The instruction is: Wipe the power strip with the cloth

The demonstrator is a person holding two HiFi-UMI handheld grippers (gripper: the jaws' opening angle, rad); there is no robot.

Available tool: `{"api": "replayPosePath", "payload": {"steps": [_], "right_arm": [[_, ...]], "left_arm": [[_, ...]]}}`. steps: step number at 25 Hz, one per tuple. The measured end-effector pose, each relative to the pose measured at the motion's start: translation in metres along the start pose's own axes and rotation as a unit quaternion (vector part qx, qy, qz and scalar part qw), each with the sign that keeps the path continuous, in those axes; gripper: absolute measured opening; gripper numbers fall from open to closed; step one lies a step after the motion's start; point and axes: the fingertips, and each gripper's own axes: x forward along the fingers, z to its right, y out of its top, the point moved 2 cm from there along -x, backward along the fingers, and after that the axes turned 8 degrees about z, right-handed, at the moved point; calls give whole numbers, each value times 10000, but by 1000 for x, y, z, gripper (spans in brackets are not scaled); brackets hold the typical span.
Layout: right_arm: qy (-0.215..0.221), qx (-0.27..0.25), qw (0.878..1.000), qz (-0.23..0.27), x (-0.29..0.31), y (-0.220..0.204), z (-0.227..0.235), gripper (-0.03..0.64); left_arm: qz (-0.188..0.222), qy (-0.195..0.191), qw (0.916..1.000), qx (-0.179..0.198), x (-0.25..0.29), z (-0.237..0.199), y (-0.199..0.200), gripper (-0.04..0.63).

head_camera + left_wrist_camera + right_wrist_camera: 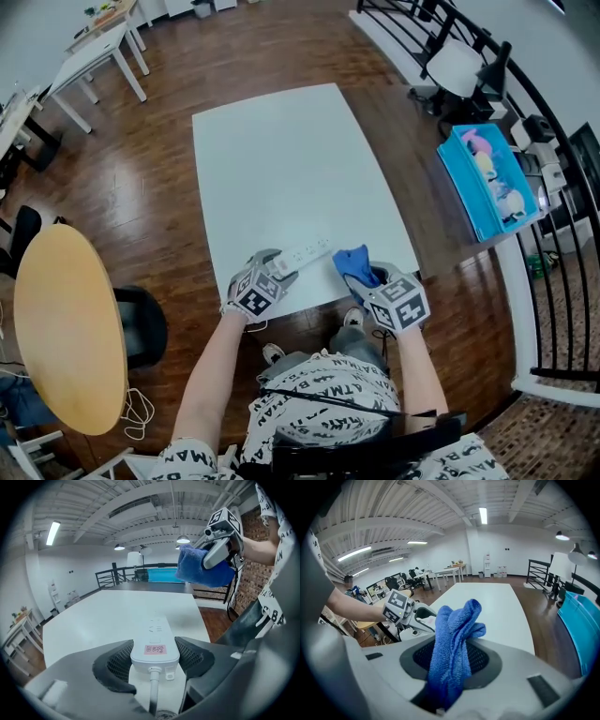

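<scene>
Beside table [281,169], bin [459,189] of pastel items [494,176], left tongs [153,648] gripping power strip [157,626], right tongs [452,659] gripping cloth [458,620]

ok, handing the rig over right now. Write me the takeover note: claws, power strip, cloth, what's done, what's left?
Left claw: closed on the cord end of the white power strip, pads on both its sides.
Right claw: clamped on the blue cloth, which bunches up out of the jaws.
Things: the strip lies by the near edge of the white table. The cloth is held beside its far end, not touching it.
Done: both things are gripped.
Left: bring the cloth onto the strip and wipe along it. Whether any wiping is already done, the views don't show.
</scene>
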Motion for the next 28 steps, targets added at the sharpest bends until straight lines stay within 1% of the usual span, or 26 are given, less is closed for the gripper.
{"api": "replayPosePath", "payload": {"steps": [3,6,11,15,16,20,22,25,27,28], "right_arm": [[4,92,9999,-62,1,-10,1,141],[14,145,9998,-130,4,-17,2,141],[32,189,9996,-193,11,-25,2,141],[-40,211,9996,-160,14,-28,3,141],[-59,221,9996,-149,15,-28,4,141],[-92,303,9995,-84,16,-30,9,141],[-121,366,9993,-6,17,-30,11,141],[-159,443,9989,90,19,-29,16,140],[-162,473,9987,118,22,-28,16,140],[-156,487,9986,143,23,-27,15,140]], "left_arm": [[-131,-374,9991,147,4,0,-9,281],[-445,-660,9963,331,8,-1,-26,282],[-810,-717,9929,496,12,-2,-47,284],[-1075,-672,9908,469,15,-3,-56,287],[-1082,-624,9912,429,16,-4,-55,289],[-1069,-449,9931,177,15,-11,-56,397],[-997,-400,9942,57,11,-13,-55,405],[-772,-205,9968,-63,2,-16,-48,403],[-505,14,9985,-200,-10,-20,-36,402],[-314,185,9989,-291,-18,-22,-28,400]]}}
